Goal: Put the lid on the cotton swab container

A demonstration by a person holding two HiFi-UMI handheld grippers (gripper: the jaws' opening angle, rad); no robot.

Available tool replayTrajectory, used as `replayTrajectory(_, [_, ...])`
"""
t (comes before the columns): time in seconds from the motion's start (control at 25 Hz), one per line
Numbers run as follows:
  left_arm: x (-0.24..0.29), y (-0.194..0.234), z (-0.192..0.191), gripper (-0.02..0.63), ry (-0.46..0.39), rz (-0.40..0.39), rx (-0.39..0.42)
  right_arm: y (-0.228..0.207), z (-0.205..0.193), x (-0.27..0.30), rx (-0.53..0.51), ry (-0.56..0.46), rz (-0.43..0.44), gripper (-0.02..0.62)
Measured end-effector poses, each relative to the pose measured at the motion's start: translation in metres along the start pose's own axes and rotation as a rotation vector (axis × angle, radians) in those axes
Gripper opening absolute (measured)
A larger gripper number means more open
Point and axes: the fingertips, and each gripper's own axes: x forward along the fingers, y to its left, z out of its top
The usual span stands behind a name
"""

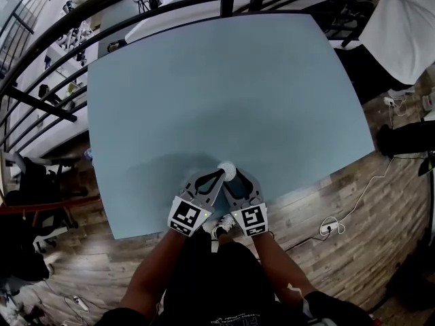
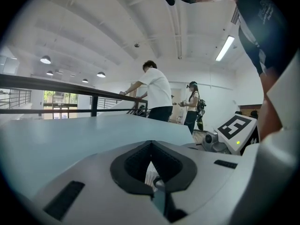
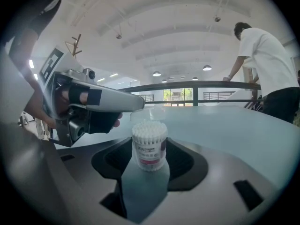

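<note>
Right gripper (image 1: pixel 230 174) clamps the open container (image 3: pixel 149 150), packed with swabs (image 3: pixel 149 129); left gripper (image 3: pixel 138 103) pinches the clear lid (image 3: pixel 152 113) near its top.

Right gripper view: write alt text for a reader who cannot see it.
An open cotton swab container full of white swabs stands gripped in the right gripper. The left gripper holds a clear lid just above it, over a pale blue table.
</note>
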Motion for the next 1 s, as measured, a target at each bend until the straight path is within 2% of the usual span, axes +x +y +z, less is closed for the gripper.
replayTrajectory(0.48, [0.010, -0.015, -0.019, 0.012, 0.070, -0.034, 0.036, 0.001, -0.001, 0.001, 0.003, 0.002, 0.009, 0.229])
replayTrajectory(0.76, [0.012, -0.016, -0.022, 0.012, 0.100, -0.025, 0.069, 0.000, -0.001, 0.001, 0.003, 0.004, 0.010, 0.229])
replayTrajectory(1.0, [0.013, -0.015, -0.023, 0.012, 0.137, -0.008, 0.055, 0.001, -0.001, 0.002, 0.002, 0.003, 0.012, 0.229])
